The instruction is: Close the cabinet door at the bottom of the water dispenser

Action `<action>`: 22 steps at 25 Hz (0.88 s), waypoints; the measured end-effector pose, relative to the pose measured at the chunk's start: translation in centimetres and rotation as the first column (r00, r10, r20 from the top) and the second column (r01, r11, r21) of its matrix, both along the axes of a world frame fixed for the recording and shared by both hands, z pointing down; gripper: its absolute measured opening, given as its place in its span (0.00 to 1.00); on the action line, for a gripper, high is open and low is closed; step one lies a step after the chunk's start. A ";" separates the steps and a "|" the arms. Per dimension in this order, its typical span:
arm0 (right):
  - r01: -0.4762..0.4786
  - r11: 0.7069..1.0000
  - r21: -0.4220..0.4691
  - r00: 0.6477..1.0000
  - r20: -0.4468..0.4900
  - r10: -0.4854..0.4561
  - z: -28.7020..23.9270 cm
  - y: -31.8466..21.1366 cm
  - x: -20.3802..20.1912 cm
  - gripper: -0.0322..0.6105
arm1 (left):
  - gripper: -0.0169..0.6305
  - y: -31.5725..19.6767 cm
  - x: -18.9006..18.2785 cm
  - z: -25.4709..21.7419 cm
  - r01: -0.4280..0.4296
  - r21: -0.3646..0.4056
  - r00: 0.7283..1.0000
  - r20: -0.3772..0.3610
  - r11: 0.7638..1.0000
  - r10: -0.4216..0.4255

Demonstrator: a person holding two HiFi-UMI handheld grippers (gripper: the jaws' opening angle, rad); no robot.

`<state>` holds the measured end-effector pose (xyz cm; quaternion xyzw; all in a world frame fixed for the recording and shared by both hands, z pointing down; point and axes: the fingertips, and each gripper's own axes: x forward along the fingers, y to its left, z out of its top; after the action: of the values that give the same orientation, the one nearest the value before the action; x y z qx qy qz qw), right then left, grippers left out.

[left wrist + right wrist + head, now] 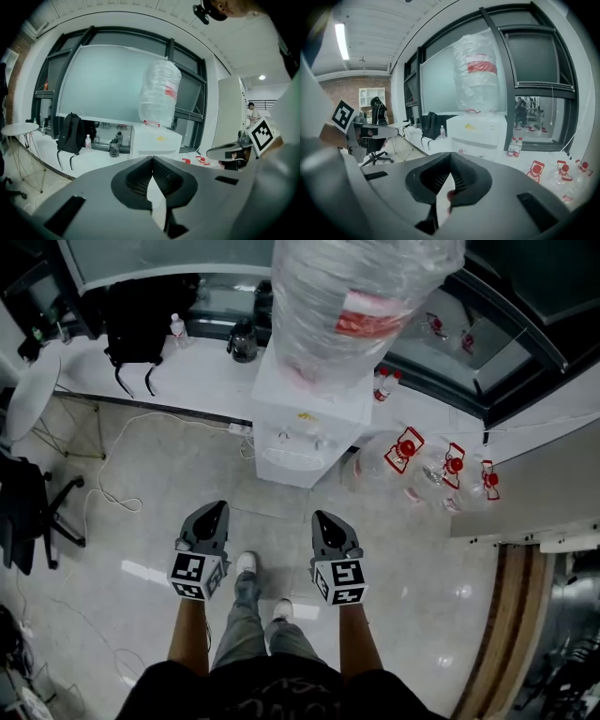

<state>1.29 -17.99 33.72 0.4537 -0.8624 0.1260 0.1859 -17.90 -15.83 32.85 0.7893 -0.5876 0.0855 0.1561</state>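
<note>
While the person stood on a pale, glossy floor (pixel 141 521) facing a white water dispenser (pixel 302 432), both hand-held claws hung low in front of the body, side by side and well apart from the dispenser. The left claw (pixel 215 509) was clenched, its ribbed jaws meeting at the tips with nothing between them. The right claw (pixel 322 517) was clenched and empty in the same way. A large bottle (pixel 361 296) wrapped in clear plastic, with a red label, stood on top of the dispenser. From above, only the dispenser's top and tap panel showed. In both gripper views the claws' own grey bodies covered its lower part, so the bottom cabinet door could not be made out. Clear jugs (pixel 405 451) with red caps lay on the floor just to the right of the dispenser. To its left, a black backpack (pixel 141 315) and a small water bottle (pixel 176 329) sat on a low white table (pixel 206 371) along the window.
</note>
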 end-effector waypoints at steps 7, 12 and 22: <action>-0.042 0.997 0.060 0.999 0.014 0.042 -6.1 -1.1 0.0 0.07 | 0.05 -0.3 -0.2 -5.3 0.001 0.029 1.000 -0.011 1.000 -0.001; -0.070 0.993 0.094 0.997 0.021 0.068 -9.4 -1.9 0.4 0.07 | 0.05 -1.3 -0.7 -8.9 0.004 0.062 1.000 -0.012 0.998 -0.004; -0.112 0.980 0.165 0.993 0.051 0.105 -14.5 -2.7 2.4 0.07 | 0.05 -2.2 -0.1 -14.0 -0.009 0.131 1.000 0.010 0.991 0.008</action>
<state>3.66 -20.70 19.24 0.5114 -0.8476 0.0724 0.1217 -18.01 -18.02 18.84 0.7999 -0.5895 0.0510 0.1006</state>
